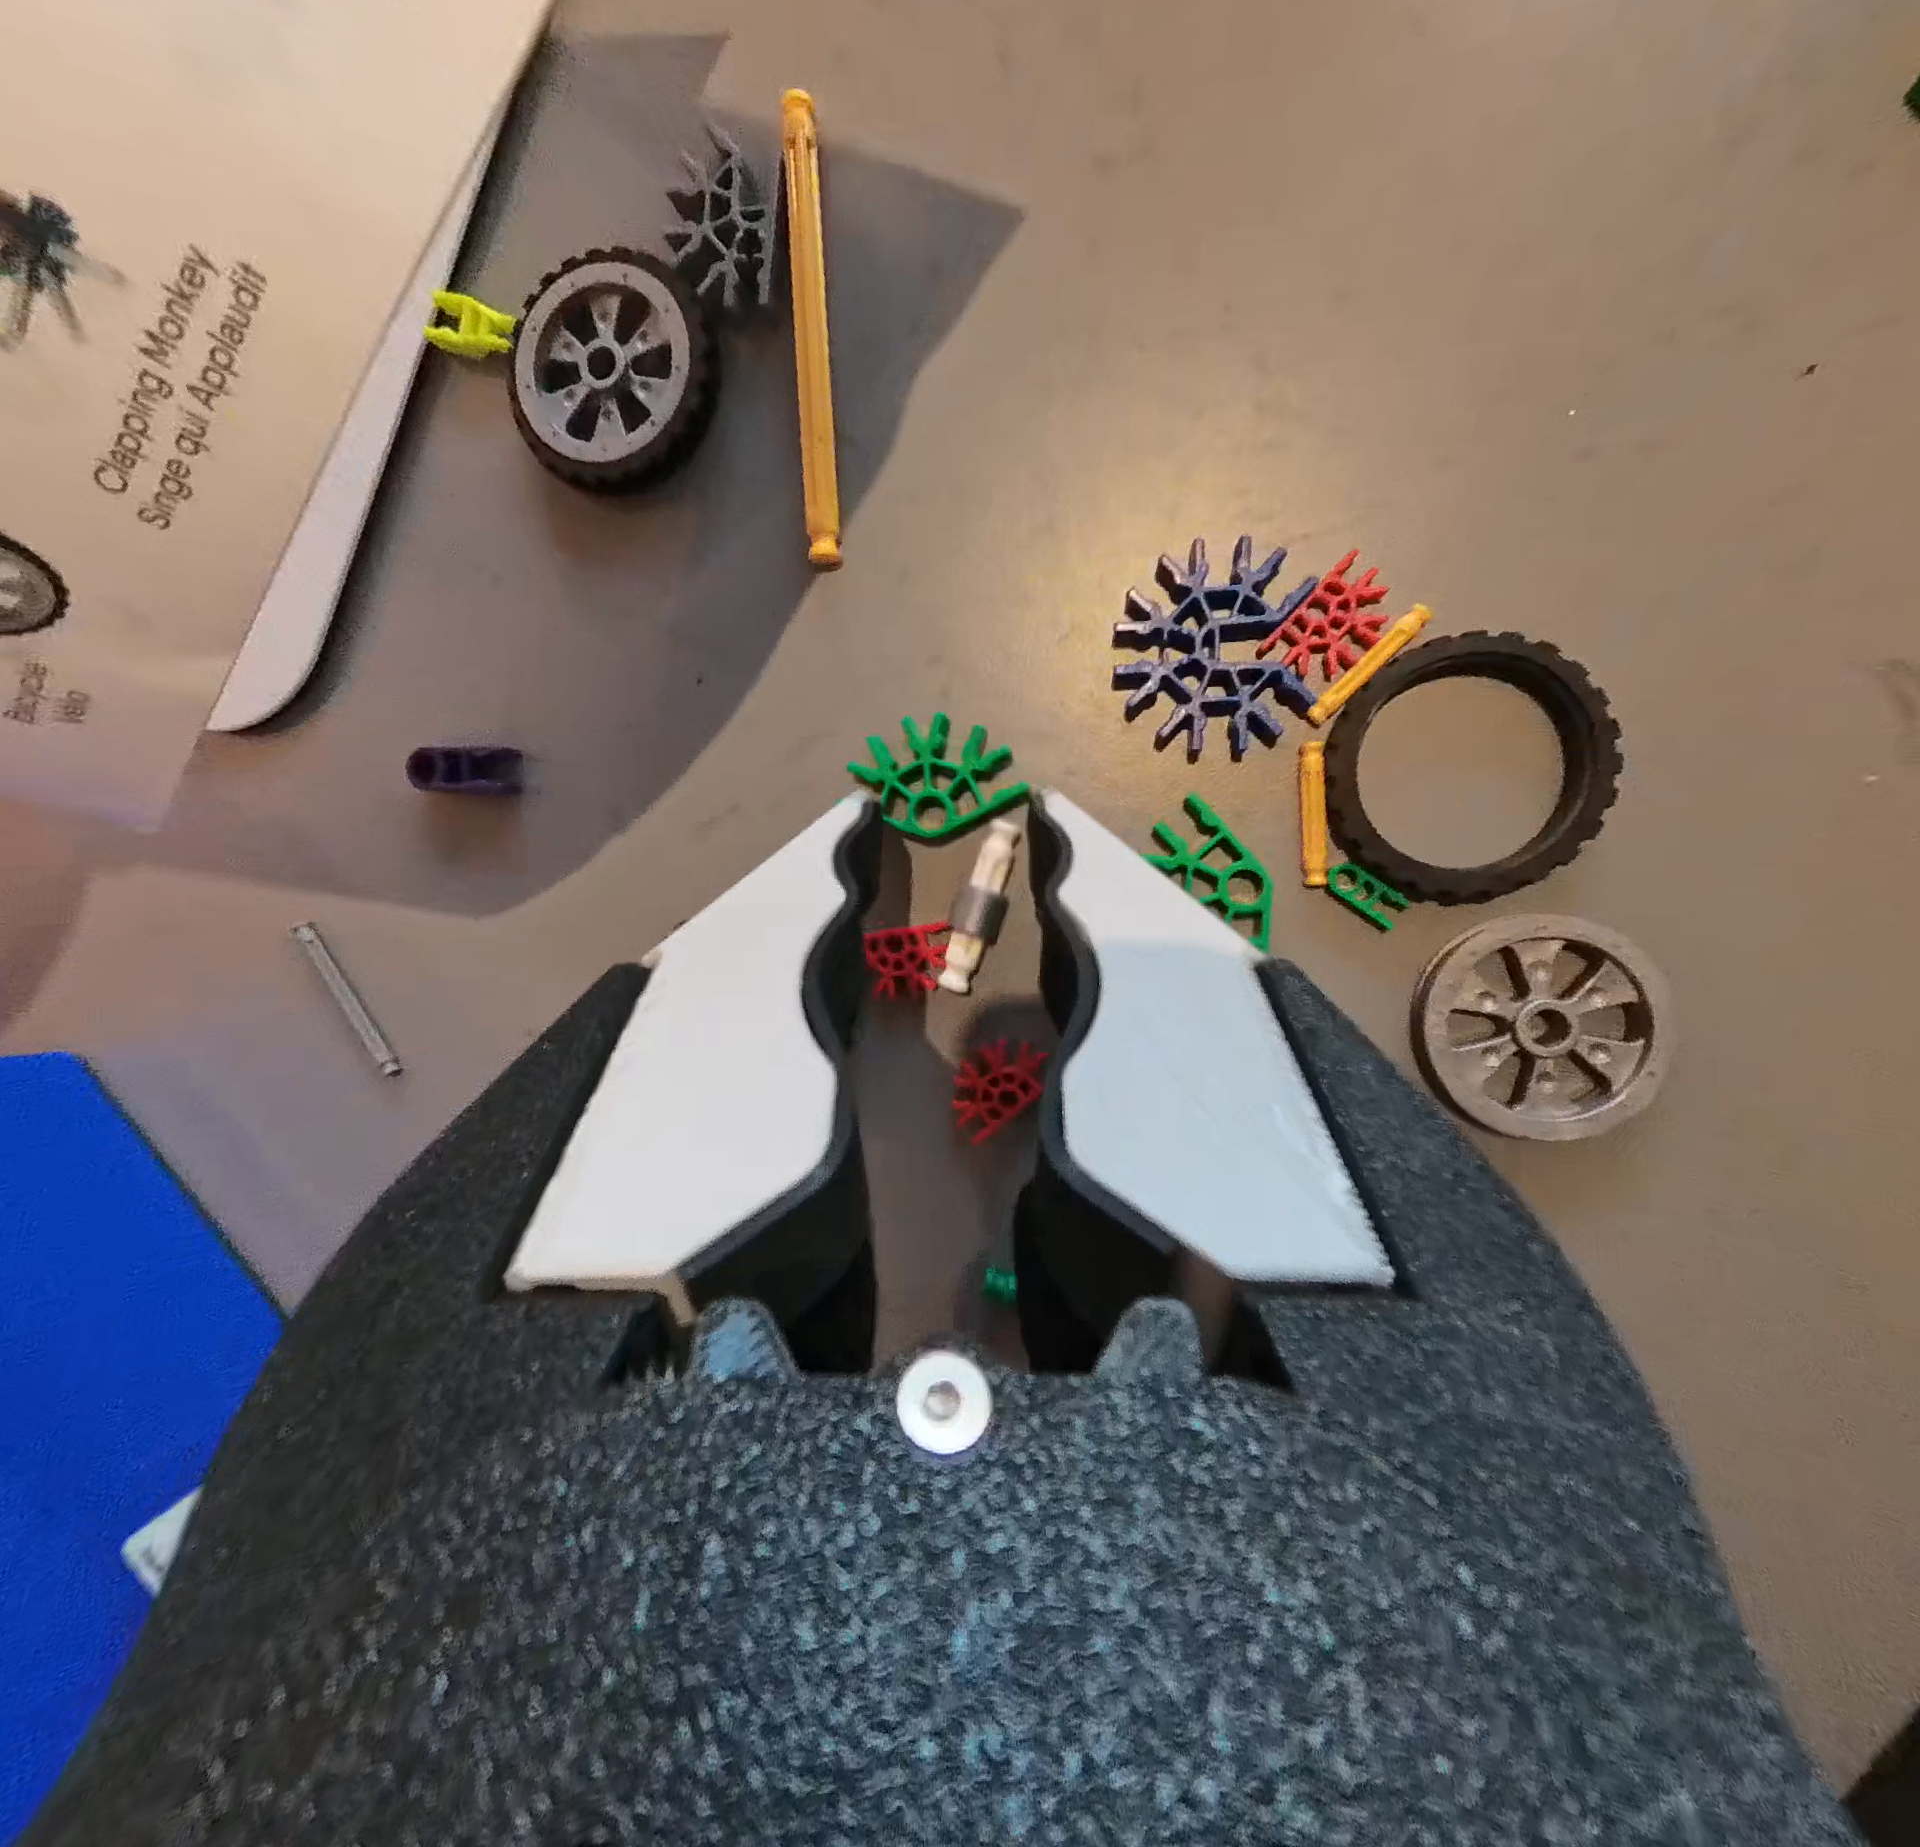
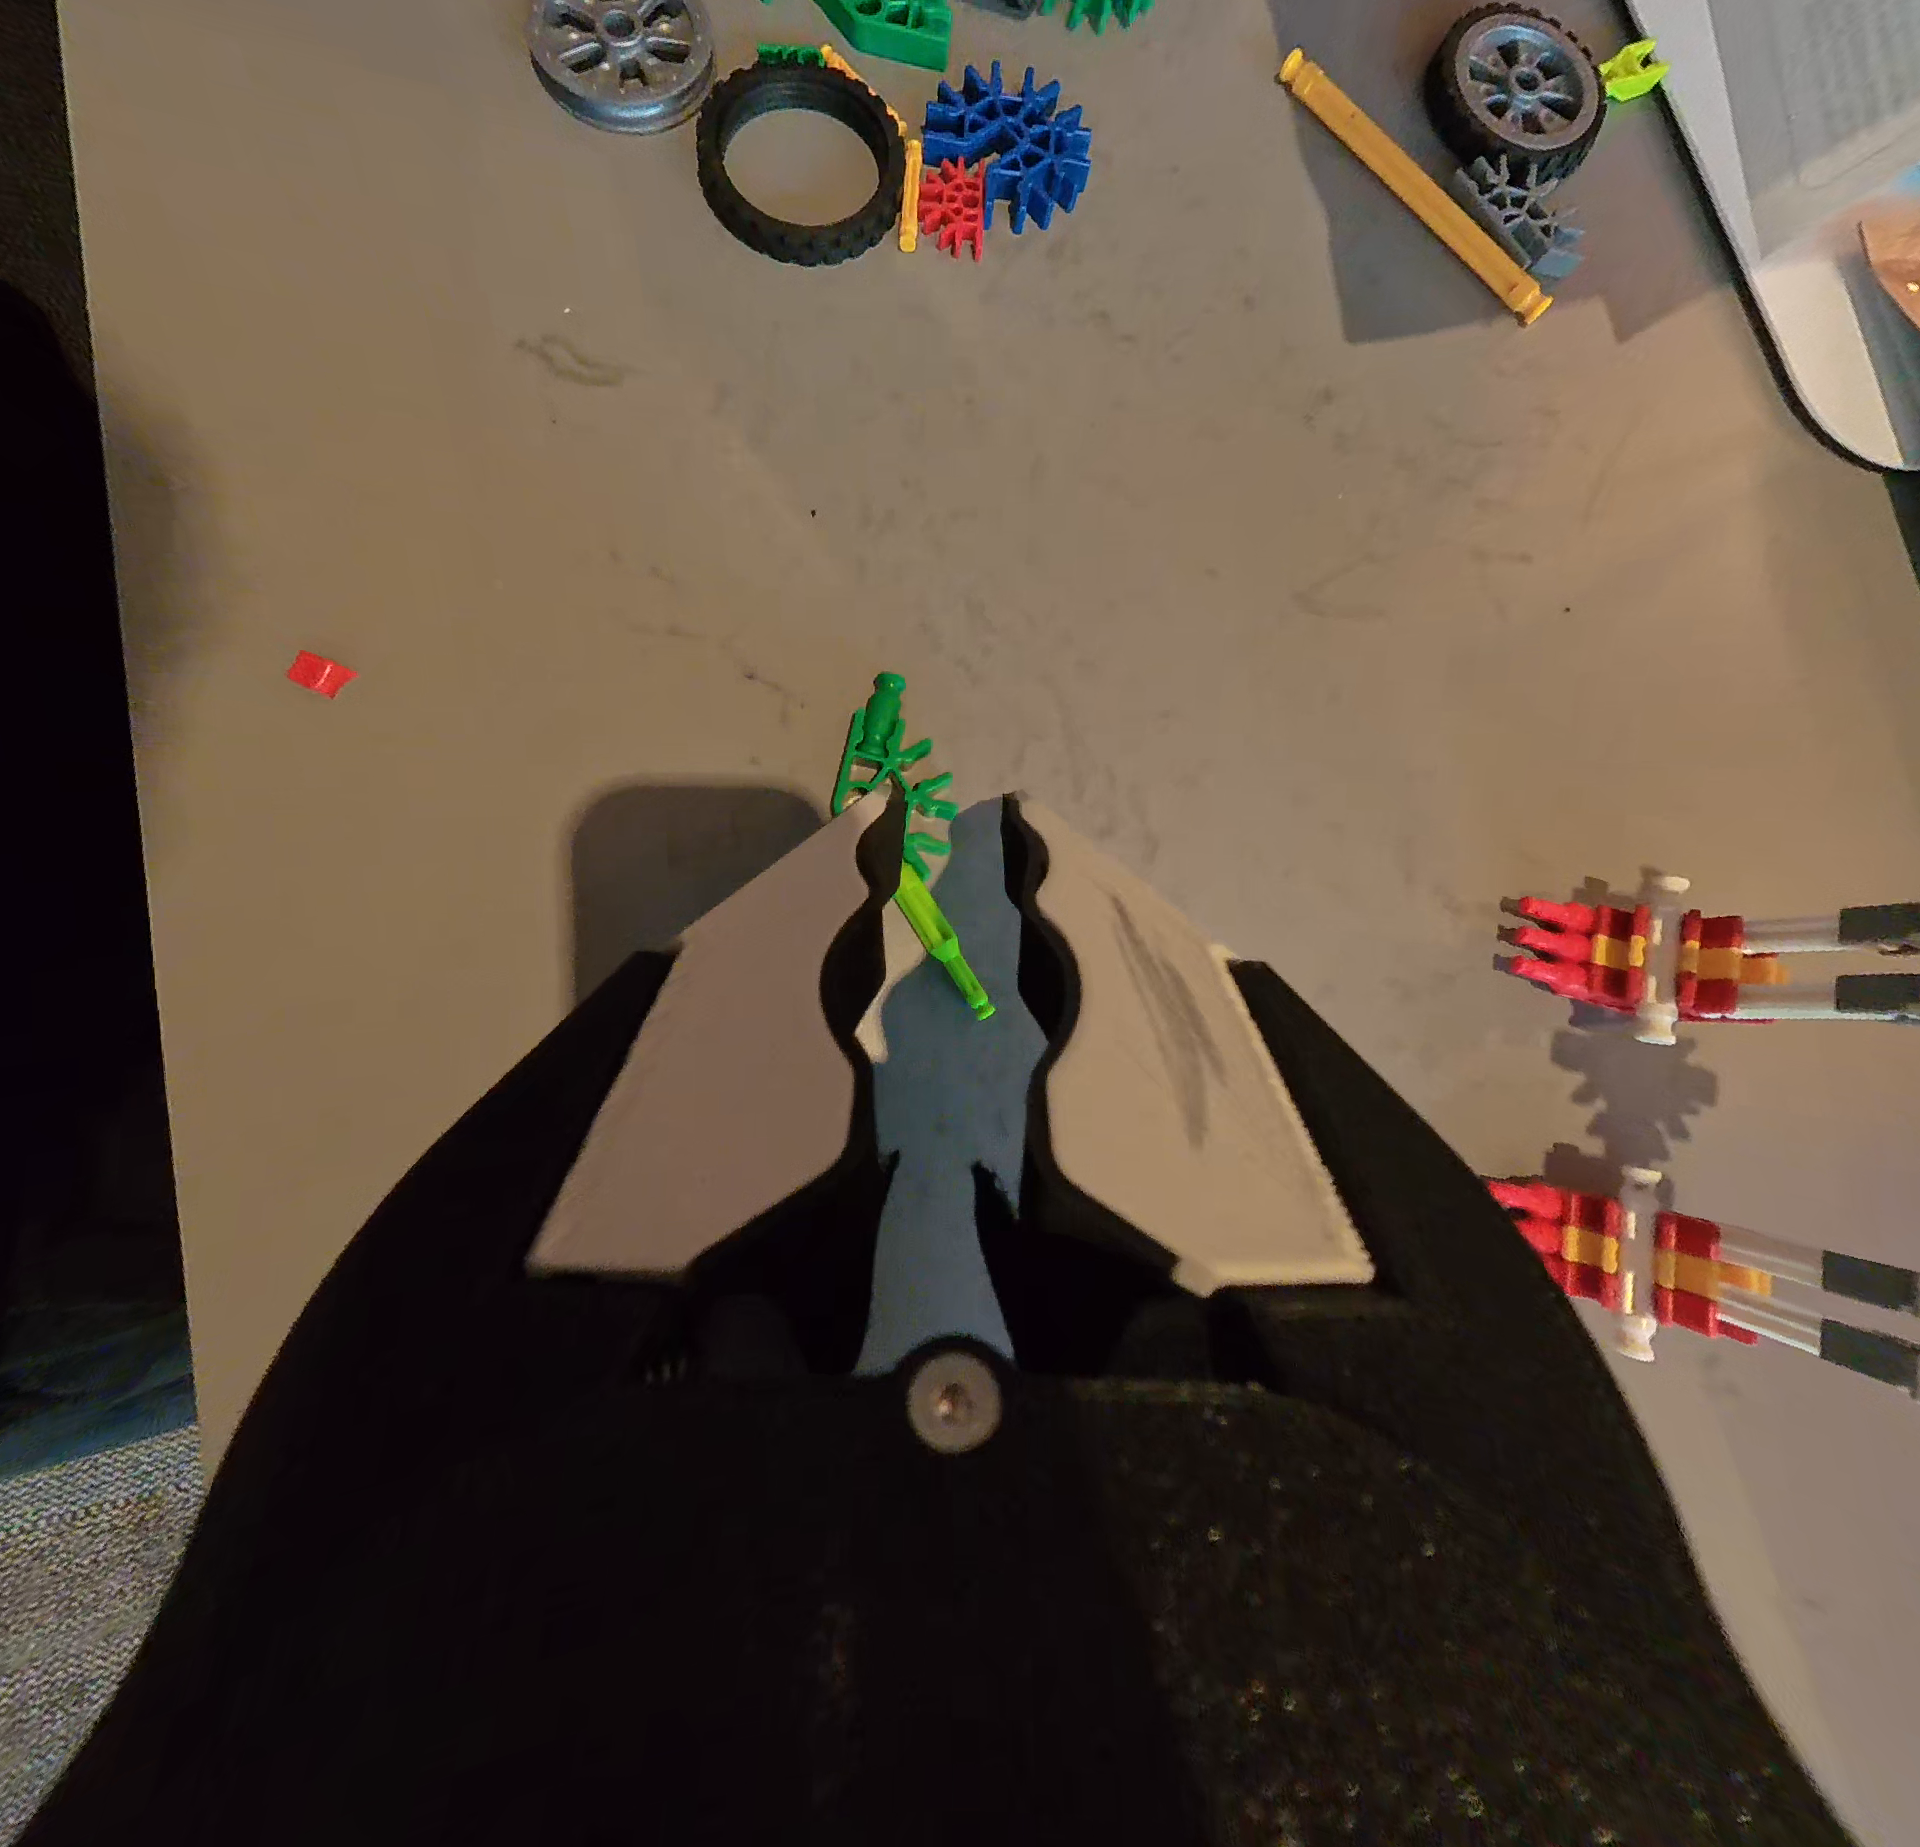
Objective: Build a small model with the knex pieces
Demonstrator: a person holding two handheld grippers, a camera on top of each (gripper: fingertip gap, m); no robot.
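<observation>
My left gripper (image 1: 951, 810) is open and hangs low over loose toy building pieces on a grey table (image 1: 1351, 239). Between its fingers lie a white rod with a grey sleeve (image 1: 982, 904) and two red connectors (image 1: 904, 956) (image 1: 997, 1085). A green fan connector (image 1: 935, 779) lies at its tips. My right gripper (image 2: 945, 810) is open. A small green piece, a connector (image 2: 894, 784) with a dark green rod (image 2: 883, 706) and a lime rod (image 2: 940, 950), sits against its left finger (image 2: 790, 924). I cannot tell whether it rests on the table.
Nearby lie a black tyre (image 1: 1475, 769), a grey hub (image 1: 1538, 1028), blue connectors (image 1: 1205, 654), a wheel (image 1: 613, 374), a long yellow rod (image 1: 810, 322) and a booklet (image 1: 156, 291). Two red, yellow and white assemblies (image 2: 1621, 956) (image 2: 1621, 1267) stand right of my right gripper. A red scrap (image 2: 320, 673) lies left.
</observation>
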